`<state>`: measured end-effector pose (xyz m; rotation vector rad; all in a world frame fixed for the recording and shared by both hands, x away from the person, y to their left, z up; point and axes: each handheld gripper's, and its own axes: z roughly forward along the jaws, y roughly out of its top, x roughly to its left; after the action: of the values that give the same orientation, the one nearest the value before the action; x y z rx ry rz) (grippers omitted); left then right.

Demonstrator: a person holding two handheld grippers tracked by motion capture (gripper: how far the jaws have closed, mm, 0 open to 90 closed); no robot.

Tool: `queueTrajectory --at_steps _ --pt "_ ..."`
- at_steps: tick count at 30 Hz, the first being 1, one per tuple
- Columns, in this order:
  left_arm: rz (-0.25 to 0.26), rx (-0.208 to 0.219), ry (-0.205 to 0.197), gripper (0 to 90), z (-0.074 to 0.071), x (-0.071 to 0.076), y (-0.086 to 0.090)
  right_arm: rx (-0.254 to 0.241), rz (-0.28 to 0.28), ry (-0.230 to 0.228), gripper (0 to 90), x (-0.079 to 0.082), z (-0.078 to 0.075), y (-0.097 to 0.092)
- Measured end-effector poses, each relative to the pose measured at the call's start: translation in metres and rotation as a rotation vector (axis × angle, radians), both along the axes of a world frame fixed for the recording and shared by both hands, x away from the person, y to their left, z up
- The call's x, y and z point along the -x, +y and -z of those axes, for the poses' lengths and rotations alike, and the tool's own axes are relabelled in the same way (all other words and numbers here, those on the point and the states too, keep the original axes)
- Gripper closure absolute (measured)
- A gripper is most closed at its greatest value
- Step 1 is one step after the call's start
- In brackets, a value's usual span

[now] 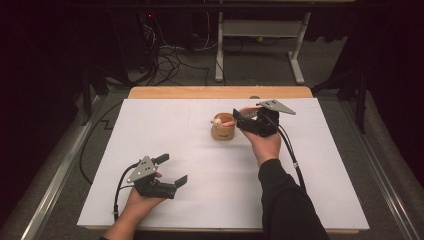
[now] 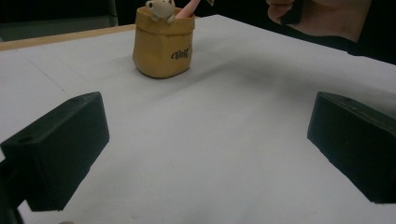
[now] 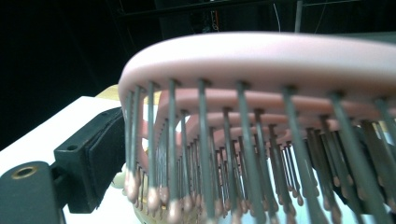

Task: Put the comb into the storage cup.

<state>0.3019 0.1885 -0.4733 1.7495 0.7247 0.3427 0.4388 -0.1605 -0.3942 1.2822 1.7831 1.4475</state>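
A tan paper-like cup stands upright at the middle back of the white table, with a small bear figure peeking over its rim. A pink hairbrush sits between the jaws of my right gripper, which is shut on its head just right of the cup. The brush's pink end reaches over the cup's mouth. In the right gripper view the bristles hang down and hide most of the right jaw. My left gripper rests at the front left, open with nothing between its jaws, facing the cup.
The white sheet covers a wooden table. Cables trail from both grippers toward the front edge. Beyond the table are a metal frame's legs and floor cables. A hand holds the right gripper.
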Motion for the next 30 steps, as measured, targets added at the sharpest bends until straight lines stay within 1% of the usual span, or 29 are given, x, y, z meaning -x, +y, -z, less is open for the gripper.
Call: queueTrajectory --at_steps 4,12,17,24,30 --pt "0.0 0.001 -0.002 0.0 -0.0003 0.0007 -0.001 0.003 0.001 0.002 10.2 -0.0002 -0.0007 -0.0009" --pt "0.0 0.004 -0.003 0.0 -0.0004 0.0003 -0.0002 0.013 0.003 0.005 6.8 0.0 -0.0017 -0.0033" --pt "0.001 0.001 -0.005 0.0 -0.0005 0.0005 -0.0003 0.014 0.007 0.025 5.1 -0.0013 0.0003 -0.004" --pt "0.001 -0.002 -0.008 0.0 -0.0006 0.0007 -0.0004 0.024 0.004 0.025 3.7 -0.0015 0.0005 -0.0041" --pt "0.0 -0.003 -0.011 0.0 -0.0008 0.0008 -0.0002 0.027 0.003 0.039 2.1 -0.001 0.0004 -0.0043"
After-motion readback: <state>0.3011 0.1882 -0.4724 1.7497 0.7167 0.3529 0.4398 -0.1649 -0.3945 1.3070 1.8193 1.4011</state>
